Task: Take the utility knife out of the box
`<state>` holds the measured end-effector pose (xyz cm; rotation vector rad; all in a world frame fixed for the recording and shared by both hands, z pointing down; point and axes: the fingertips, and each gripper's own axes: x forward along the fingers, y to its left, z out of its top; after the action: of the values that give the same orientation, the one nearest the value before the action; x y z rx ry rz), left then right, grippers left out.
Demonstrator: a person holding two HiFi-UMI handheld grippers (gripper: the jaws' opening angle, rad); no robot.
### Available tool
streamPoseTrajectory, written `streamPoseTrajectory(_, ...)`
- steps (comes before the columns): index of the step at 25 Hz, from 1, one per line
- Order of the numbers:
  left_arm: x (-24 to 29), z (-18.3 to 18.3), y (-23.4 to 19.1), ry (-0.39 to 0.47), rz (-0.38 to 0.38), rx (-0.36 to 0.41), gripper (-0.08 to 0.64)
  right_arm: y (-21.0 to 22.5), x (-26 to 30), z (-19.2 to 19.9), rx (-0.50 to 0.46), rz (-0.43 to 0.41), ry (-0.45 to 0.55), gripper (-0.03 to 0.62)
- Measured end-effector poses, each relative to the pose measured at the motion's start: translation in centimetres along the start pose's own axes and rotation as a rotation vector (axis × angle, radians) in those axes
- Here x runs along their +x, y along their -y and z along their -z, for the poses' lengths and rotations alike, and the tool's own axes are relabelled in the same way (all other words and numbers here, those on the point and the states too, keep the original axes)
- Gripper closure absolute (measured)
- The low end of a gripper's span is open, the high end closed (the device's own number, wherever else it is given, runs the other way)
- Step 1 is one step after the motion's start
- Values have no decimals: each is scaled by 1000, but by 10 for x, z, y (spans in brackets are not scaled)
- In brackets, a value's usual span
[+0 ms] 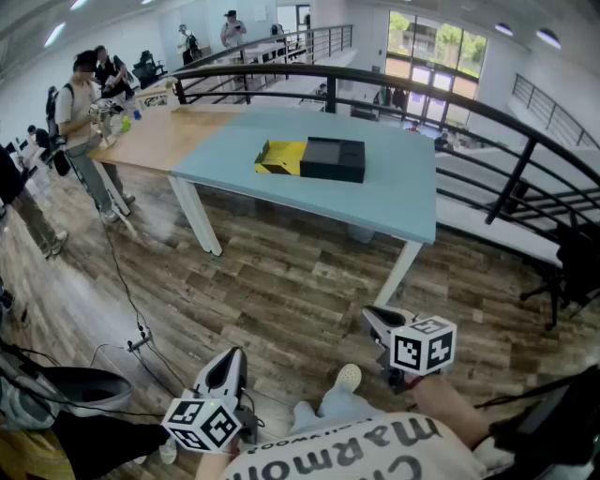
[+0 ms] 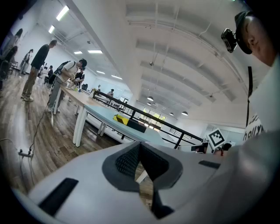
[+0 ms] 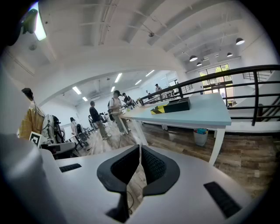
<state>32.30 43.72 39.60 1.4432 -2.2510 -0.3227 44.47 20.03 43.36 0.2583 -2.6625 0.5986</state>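
The hall is brightly lit by ceiling strip lights [image 2: 65,12] and windows [image 1: 436,42]; fisheye bending and darkened corners are seen throughout.

Upside-down "Marmon…" print on the person's shirt [image 1: 367,448], only partly legible

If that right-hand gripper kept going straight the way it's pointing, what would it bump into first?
Most likely the wooden floor. The right gripper, jaws shut and empty, tilts down toward bare boards short of the blue table; depth is hard to judge.
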Motion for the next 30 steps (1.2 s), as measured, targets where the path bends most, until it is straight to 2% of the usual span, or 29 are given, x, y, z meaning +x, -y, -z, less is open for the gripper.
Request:
streamPoseTrajectory(10,-4,-5,-4,11,2,3,558,-8,3,-3,4,-4,13,551)
streamPoseTrajectory(15,-2,-8,-9,15,3,1,558,-12,7,-4,59,-29,38,549)
streamPoseTrajectory(19,6,-7,-13,12,6,-18,558,-4,12,3,72,-8,4,549)
streamPoseTrajectory(24,33,-17,-20,16,10,-20,558,7,37,-11,57,-7,-15,549)
streamPoseTrajectory(30,86,-40,-47,15,-1,-28,558,29,99,-42,57,-21,-41,549)
